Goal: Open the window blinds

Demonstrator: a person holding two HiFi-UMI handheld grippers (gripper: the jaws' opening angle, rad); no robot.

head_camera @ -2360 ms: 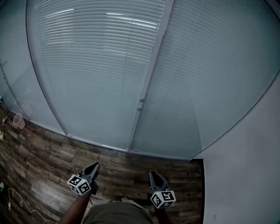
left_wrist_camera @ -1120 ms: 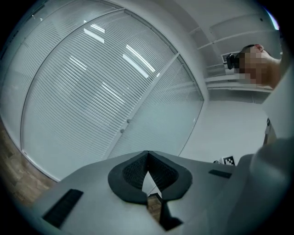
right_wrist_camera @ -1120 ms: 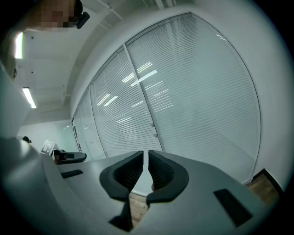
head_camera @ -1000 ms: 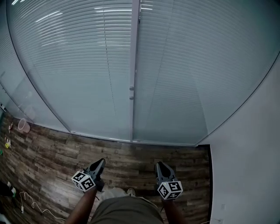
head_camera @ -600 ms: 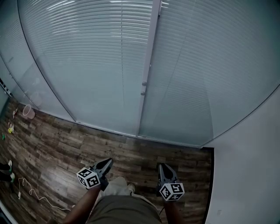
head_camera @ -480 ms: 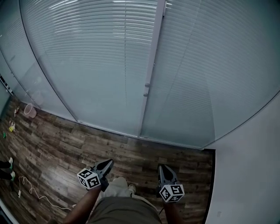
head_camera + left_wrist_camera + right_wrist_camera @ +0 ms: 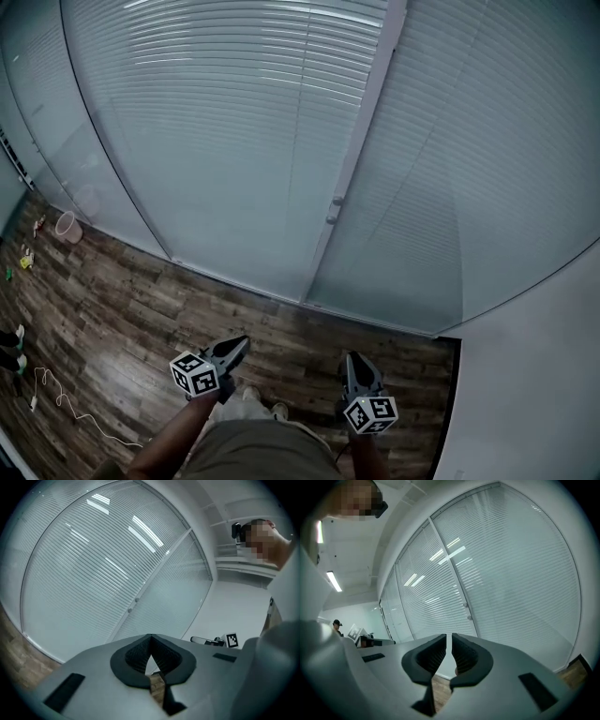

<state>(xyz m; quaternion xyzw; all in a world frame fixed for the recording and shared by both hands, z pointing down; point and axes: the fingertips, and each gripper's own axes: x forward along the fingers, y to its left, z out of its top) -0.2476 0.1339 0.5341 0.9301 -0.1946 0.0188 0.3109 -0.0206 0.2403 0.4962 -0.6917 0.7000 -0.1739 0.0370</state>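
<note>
Blinds first – white horizontal-slat window blinds [image 7: 234, 122] behind tall glass panes, lowered across the full width of the head view, well ahead of both grippers and touched by neither. Split down the middle by a pale upright frame post [image 7: 364, 131], with two small round knobs [image 7: 335, 209] one above the other on its lower part. Below the glass, dark wood-plank floor [image 7: 112, 291]; at the right, plain white wall [image 7: 534, 375] meeting the glass at a corner.

Near the bottom edge, left gripper [image 7: 234, 347] and right gripper [image 7: 354, 361], side by side but apart, held low over the floor and pointed toward the glass. Left jaws pressed together at the tips, nothing between them. Right jaws drawn in to a thin slit – closed as well, and empty.

Far left by the glass, pink round bucket [image 7: 66, 226] on the planks. Nearer the lower left corner, thin white cable [image 7: 66, 412] trailing loosely across the floor.
</note>
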